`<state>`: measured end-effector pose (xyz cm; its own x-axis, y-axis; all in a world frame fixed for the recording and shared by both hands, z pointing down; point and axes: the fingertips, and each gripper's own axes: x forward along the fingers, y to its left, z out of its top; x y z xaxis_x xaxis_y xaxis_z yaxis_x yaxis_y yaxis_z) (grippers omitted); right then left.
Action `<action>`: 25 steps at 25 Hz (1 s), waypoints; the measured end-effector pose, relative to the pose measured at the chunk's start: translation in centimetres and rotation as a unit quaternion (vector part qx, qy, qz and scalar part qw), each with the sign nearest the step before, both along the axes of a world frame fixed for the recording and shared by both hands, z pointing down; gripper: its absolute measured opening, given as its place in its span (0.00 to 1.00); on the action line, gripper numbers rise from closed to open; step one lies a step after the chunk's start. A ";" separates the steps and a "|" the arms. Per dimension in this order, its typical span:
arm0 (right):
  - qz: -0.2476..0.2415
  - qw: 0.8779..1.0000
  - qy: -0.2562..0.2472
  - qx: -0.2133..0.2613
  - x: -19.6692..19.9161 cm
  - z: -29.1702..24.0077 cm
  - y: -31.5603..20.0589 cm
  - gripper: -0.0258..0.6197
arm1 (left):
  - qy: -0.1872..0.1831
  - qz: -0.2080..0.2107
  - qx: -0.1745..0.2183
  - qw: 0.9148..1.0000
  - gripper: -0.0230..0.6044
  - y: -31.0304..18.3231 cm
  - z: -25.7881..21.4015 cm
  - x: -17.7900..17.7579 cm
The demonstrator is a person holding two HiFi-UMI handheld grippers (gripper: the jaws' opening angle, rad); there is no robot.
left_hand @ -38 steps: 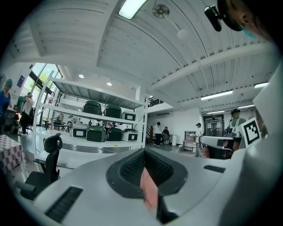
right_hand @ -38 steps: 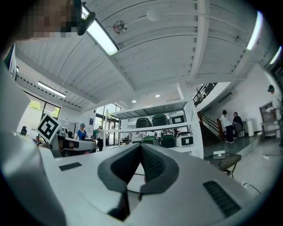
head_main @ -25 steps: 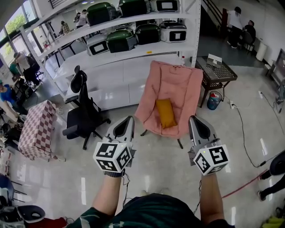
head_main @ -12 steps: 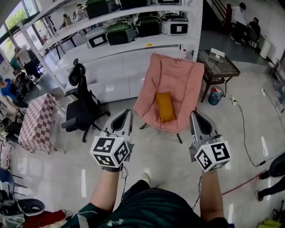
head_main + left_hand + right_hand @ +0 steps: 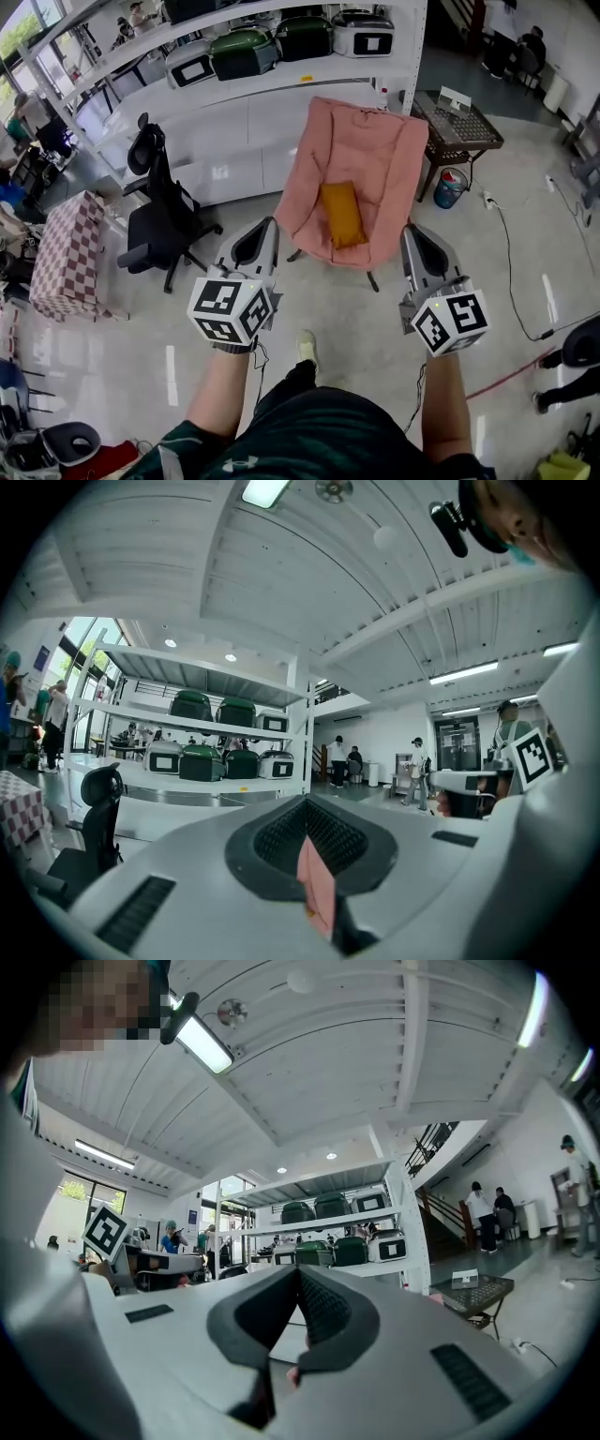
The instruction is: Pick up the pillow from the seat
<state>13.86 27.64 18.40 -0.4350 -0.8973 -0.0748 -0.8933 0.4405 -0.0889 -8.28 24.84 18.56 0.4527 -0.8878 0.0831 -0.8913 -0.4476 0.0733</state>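
An orange-yellow pillow (image 5: 341,213) lies on the seat of a pink padded chair (image 5: 361,155) in the head view, straight ahead of me. My left gripper (image 5: 270,225) is held level short of the chair's left front edge, jaws together and empty. My right gripper (image 5: 411,231) is level off the chair's right front corner, also shut with nothing in it. Both are apart from the pillow. In the left gripper view (image 5: 305,801) a sliver of the pink chair (image 5: 317,885) shows behind the closed jaws. The right gripper view (image 5: 298,1270) shows closed jaws too.
A black office chair (image 5: 155,220) stands left of the pink chair, with a checkered cloth-covered box (image 5: 64,255) further left. Behind is a white shelf unit (image 5: 281,84) holding green and white cases. A dark side table (image 5: 457,133), a blue bin (image 5: 450,200) and floor cables (image 5: 512,281) are on the right.
Both grippers have moved forward toward the pink chair, which now sits closer in the head view. A foot has come into view on the floor between my arms.
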 end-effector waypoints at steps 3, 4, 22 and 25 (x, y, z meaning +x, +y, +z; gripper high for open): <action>0.004 1.000 0.006 -0.009 -0.6 0.8 -2.3 0.04 | 0.002 0.002 -0.004 1.000 0.04 -2.5 0.9 -0.7; 0.005 1.000 0.006 -0.012 -0.9 1.1 -3.2 0.04 | 0.003 0.003 -0.006 1.000 0.04 -3.4 1.2 -0.9; 0.014 0.993 0.058 -0.104 -9.2 10.7 -20.1 0.05 | 0.013 0.051 -0.026 0.998 0.04 -22.2 8.8 -6.3; 0.012 0.989 0.070 -0.133 -9.2 13.9 -21.4 0.05 | 0.013 0.059 -0.028 0.998 0.04 -23.8 9.9 -6.4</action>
<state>4.67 6.20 32.28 -0.4025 -0.8877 0.2236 -0.9151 0.3965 -0.0733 -14.71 1.09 28.43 0.5570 -0.8221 0.1180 -0.8297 -0.5442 0.1244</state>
